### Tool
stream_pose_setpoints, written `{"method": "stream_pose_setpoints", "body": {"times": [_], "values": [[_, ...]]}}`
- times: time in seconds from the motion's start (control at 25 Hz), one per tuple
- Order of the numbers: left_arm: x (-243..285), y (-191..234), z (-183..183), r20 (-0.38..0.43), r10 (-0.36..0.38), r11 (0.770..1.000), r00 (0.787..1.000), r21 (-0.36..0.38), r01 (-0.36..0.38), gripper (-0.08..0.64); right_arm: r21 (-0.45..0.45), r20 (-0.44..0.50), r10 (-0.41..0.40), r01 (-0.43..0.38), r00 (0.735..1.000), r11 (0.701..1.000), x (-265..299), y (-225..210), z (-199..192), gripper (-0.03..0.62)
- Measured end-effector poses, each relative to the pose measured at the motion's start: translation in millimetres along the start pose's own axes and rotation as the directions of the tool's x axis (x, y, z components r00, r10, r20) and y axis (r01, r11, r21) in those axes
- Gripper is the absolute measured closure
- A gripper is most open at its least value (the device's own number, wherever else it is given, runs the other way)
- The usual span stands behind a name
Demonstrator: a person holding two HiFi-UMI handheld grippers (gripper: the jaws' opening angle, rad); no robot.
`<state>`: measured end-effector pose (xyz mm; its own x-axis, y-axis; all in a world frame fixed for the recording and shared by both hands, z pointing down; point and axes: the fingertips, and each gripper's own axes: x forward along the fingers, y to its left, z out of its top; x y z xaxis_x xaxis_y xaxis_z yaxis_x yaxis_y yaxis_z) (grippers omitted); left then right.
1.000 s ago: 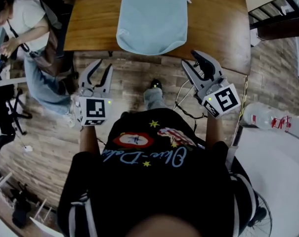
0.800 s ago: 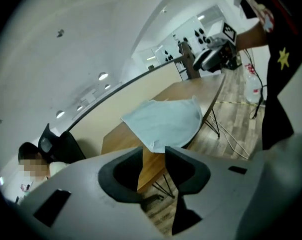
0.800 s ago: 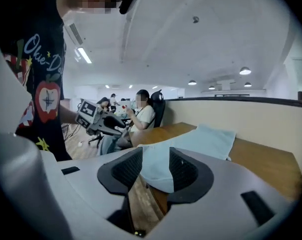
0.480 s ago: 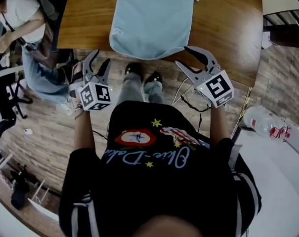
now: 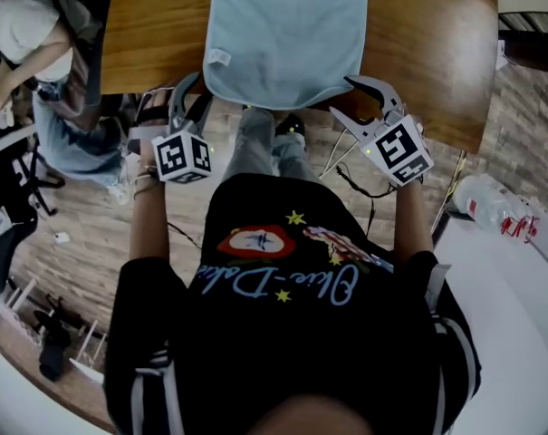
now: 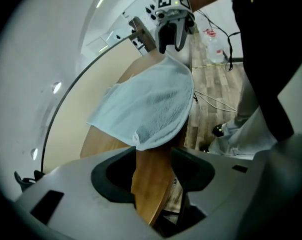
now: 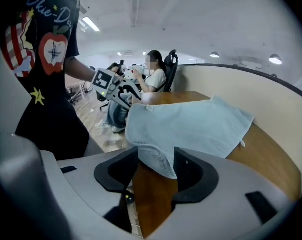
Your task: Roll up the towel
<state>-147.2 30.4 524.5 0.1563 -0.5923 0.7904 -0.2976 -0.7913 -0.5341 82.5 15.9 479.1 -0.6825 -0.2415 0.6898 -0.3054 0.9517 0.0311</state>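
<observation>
Moved: the left tool (image 5: 190, 98) and right tool (image 5: 344, 98) have come down to the desk's (image 5: 156, 34) near edge, and both sets of jaws have just been opening.
Left tool: released, with its jaws wide astride the desk's near edge just below the towel's (image 5: 287, 34) near-left corner. Nothing is pinched.
Right tool: released, with the towel's near-right corner drooping between its spread jaws, not clamped.
Towel: light blue, spread flat on the desk, its near hem hanging over the near edge.
</observation>
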Motion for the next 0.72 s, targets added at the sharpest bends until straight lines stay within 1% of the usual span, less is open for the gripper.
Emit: {"method": "stream_pose_setpoints", "body": {"times": [0.08, 0.12, 0.16, 0.2, 0.28, 0.32, 0.36, 0.44, 0.56, 0.64, 0.72], "values": [[5.2, -0.7, 4.6, 0.012, -0.018, 0.998, 1.000, 0.054, 0.017, 0.354, -0.011, -0.018, -0.004, 0.003, 1.000, 1.000, 4.2, -0.1, -2.4, 0.397], [6.8, -1.9, 7.8, 0.022, -0.028, 0.996, 0.999, 0.084, 0.026, 0.369, -0.009, -0.021, -0.002, 0.002, 1.000, 1.000, 5.7, 0.1, -2.9, 0.397], [7.5, -4.4, 10.8, 0.035, -0.041, 0.993, 0.999, 0.115, 0.037, 0.390, -0.001, -0.021, 0.000, 0.000, 1.000, 1.000, 6.6, 0.9, -3.3, 0.399], [7.5, -7.2, 12.8, 0.046, -0.051, 0.989, 0.998, 0.145, 0.044, 0.431, 0.006, -0.020, 0.000, 0.000, 1.000, 1.000, 6.9, 2.0, -4.0, 0.410], [6.0, -9.0, 13.7, 0.055, -0.050, 0.983, 0.997, 0.182, 0.039, 0.483, 0.003, -0.024, -0.011, 0.011, 1.000, 1.000, 4.3, 2.2, -6.0, 0.530], [4.8, -7.8, 14.4, 0.062, -0.044, 0.982, 0.997, 0.184, 0.032, 0.521, 0.000, -0.027, -0.018, 0.018, 0.999, 1.000, 1.7, 1.3, -7.2, 0.557], [3.1, -6.2, 16.0, 0.073, -0.039, 0.984, 0.997, 0.177, 0.025, 0.534, 0.001, -0.028, -0.022, 0.022, 0.999, 1.000, -1.2, 0.4, -8.4, 0.565], [-1.1, -3.6, 19.2, 0.096, -0.034, 0.987, 0.995, 0.158, 0.018, 0.540, 0.015, -0.025, -0.022, 0.023, 0.999, 1.000, -6.2, 0.3, -10.8, 0.577], [-5.1, -1.6, 16.6, 0.096, -0.041, 0.989, 0.994, 0.147, 0.027, 0.541, 0.031, -0.020, -0.019, 0.020, 1.000, 0.999, -11.3, 2.2, -13.6, 0.578], [-8.1, -0.1, 12.7, 0.103, -0.051, 0.993, 0.993, 0.113, 0.039, 0.541, 0.065, -0.001, -0.022, 0.022, 1.000, 0.998, -15.8, 3.2, -12.7, 0.580], [-12.8, 2.4, 9.1, 0.126, -0.058, 0.997, 0.990, 0.052, 0.052, 0.541, 0.128, 0.035, -0.031, 0.026, 0.999, 0.991, -20.8, 3.0, -10.5, 0.580]]}}
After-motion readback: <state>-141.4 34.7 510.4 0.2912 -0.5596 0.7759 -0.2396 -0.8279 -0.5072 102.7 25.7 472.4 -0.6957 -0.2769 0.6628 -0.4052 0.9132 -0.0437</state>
